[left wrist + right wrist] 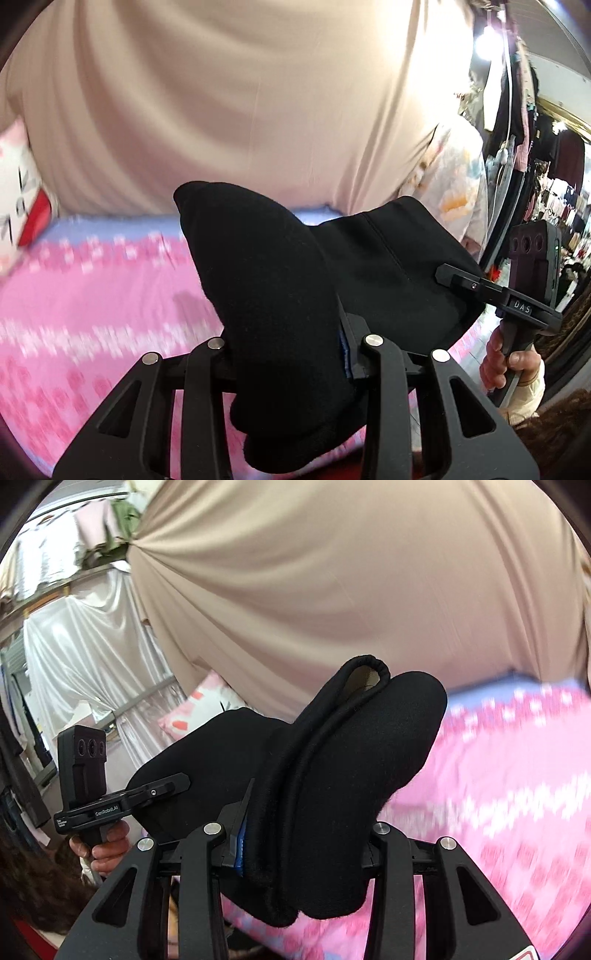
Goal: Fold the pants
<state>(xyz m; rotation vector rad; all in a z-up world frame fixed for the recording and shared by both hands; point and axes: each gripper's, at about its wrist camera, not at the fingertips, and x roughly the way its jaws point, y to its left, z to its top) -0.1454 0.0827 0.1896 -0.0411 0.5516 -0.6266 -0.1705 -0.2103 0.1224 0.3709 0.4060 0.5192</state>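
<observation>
The black pants (280,295) hang in the air above a pink flowered bed sheet (92,302). My left gripper (295,354) is shut on one bunched end of the pants, which hides its fingertips. My right gripper (295,834) is shut on the other end (332,775), where a rolled hem shows at the top. The cloth spans between the two grippers. The right gripper also shows in the left wrist view (465,282), clamped on the pants' edge. The left gripper shows in the right wrist view (162,790), likewise on the cloth.
A beige curtain (240,103) hangs behind the bed. A pink and white pillow (199,709) lies at the head of the bed. White drapes (85,646) hang at the left, and a shop area with hanging clothes (554,206) shows at the right.
</observation>
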